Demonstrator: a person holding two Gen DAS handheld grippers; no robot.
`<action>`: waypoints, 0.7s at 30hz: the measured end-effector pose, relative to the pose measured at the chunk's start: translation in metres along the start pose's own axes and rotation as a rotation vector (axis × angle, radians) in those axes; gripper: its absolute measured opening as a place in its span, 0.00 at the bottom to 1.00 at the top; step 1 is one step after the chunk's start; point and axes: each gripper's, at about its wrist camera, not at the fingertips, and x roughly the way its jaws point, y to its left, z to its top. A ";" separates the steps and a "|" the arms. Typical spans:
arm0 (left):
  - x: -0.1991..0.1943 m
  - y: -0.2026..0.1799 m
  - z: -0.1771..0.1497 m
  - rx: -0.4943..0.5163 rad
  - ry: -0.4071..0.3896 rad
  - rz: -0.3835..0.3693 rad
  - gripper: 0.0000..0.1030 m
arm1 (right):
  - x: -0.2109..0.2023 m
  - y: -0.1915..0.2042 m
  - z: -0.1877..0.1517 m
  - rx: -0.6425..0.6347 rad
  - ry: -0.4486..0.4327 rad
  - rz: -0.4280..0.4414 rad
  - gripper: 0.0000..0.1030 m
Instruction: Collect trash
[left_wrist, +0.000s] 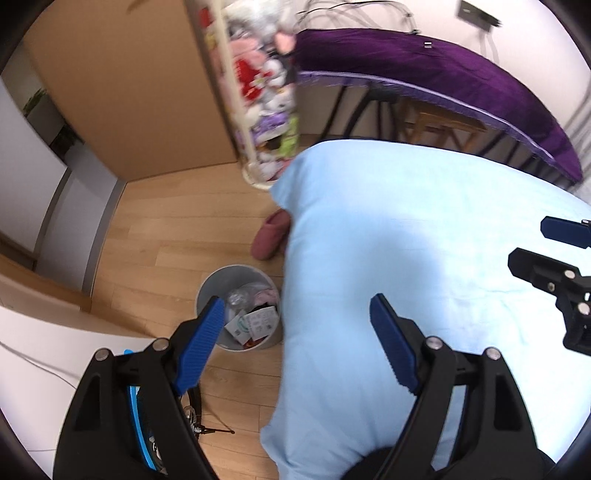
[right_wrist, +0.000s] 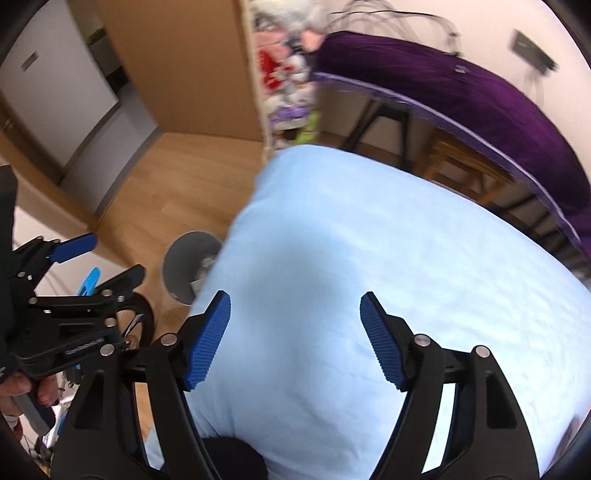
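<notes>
Both grippers are spread and empty above the pale blue bed (left_wrist: 424, 229), and the grey bin (left_wrist: 238, 306), already holding wrappers, stands on the floor just beside the bed's edge, nearer the left gripper (left_wrist: 295, 339) than the right gripper (right_wrist: 295, 336).

Light wood plank floor (left_wrist: 166, 236). Bed (left_wrist: 424, 240) w/ pale blue sheet fills the right & centre. Behind it a purple cloth (left_wrist: 443, 74) draped over a black-legged frame, wooden stool (left_wrist: 439, 125) underneath. White wall (left_wrist: 535, 48) at back w/ cables (left_wrist: 369, 11) & a dark wall plate (left_wrist: 478, 14). Tan cabinet (left_wrist: 129, 92) on left; beside it a tall clear bin (left_wrist: 264, 96) of soft toys. Pink slipper (left_wrist: 269, 236) on floor by bed edge. Grey door (right_wrist: 55, 92) far left. Even, bright light.
</notes>
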 end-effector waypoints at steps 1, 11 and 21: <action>-0.005 -0.008 0.000 0.011 -0.002 -0.006 0.78 | -0.007 -0.010 -0.004 0.017 -0.002 -0.013 0.72; -0.068 -0.110 0.000 0.140 0.047 -0.096 0.78 | -0.091 -0.097 -0.062 0.185 -0.021 -0.106 0.76; -0.135 -0.191 -0.006 0.295 0.098 -0.168 0.78 | -0.189 -0.144 -0.131 0.309 -0.011 -0.176 0.77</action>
